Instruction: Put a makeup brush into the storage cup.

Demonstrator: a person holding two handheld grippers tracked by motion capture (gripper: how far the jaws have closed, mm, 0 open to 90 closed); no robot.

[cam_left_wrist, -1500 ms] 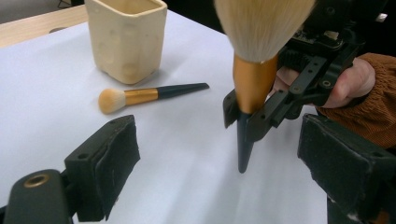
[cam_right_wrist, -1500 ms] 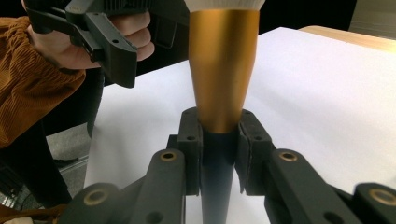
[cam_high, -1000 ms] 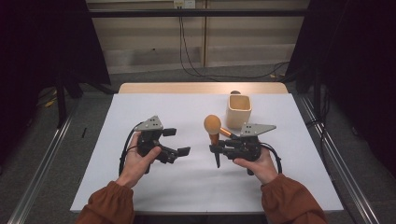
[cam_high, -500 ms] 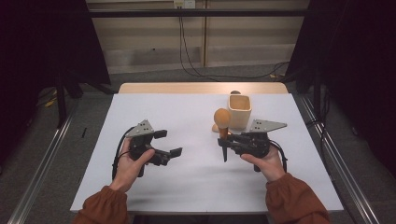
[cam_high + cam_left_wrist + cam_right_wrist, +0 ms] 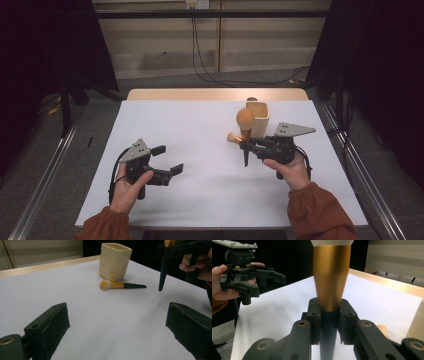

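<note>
— Status? 
— Right tongs [image 5: 246,143] clamp the large gold-ferruled black-handled brush [image 5: 244,127] upright beside the cream ceramic cup [image 5: 258,118]; left tongs [image 5: 166,160] wide open, empty. 
— Next? 
— Likely lift over the rim, lower in.

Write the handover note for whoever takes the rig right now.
Right claw: shut on the big brush, held upright above the table, bristles up, next to the cup.
Left claw: open, holding nothing, raised over the left half of the table.
Small brush: lying flat on the table in front of the cup.
Done: big brush picked up.
Left, as it looks: set the big brush in the cup, then probably the small one too.
</note>
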